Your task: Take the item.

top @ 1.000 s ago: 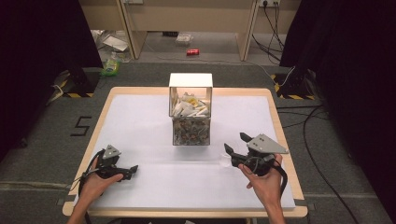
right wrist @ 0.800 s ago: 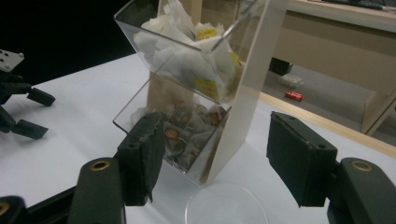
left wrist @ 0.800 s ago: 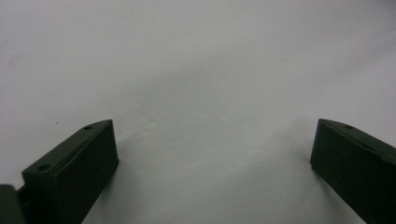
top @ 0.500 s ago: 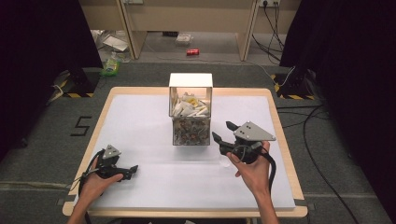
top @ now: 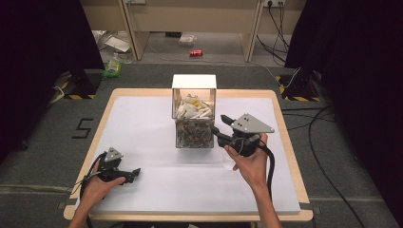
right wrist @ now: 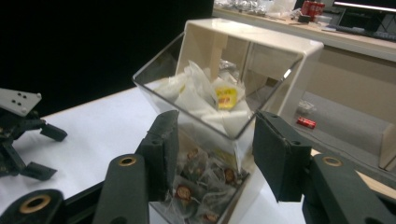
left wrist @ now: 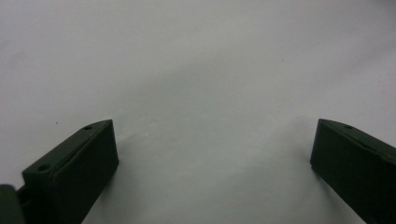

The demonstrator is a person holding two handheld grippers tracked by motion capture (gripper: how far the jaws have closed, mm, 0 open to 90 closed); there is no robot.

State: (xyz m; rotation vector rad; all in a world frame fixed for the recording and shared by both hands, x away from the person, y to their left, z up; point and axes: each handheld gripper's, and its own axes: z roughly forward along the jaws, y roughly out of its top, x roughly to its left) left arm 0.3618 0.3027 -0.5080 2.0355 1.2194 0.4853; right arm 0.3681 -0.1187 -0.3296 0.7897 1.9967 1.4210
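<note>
A clear box with a white top stands mid-table. Its upper tier holds white sachets; the lower tier holds brown-labelled packets. My right gripper hangs just right of the box, pointing at it. In the right gripper view its jaws have just been closing, and the gripper straddles the box's near corner with gaps on both sides. My left gripper rests low at the table's near left, open over bare white sheet, with nothing inside the gripper. It also sits at far left, left gripper.
A white sheet covers the wooden table. Beyond the far edge, on the floor, lie a red can, a green bottle and cables at right. Dark curtains flank both sides.
My right gripper has moved left and up from the table's right side to the box, and its jaws have narrowed. The left gripper has stayed where it was.
</note>
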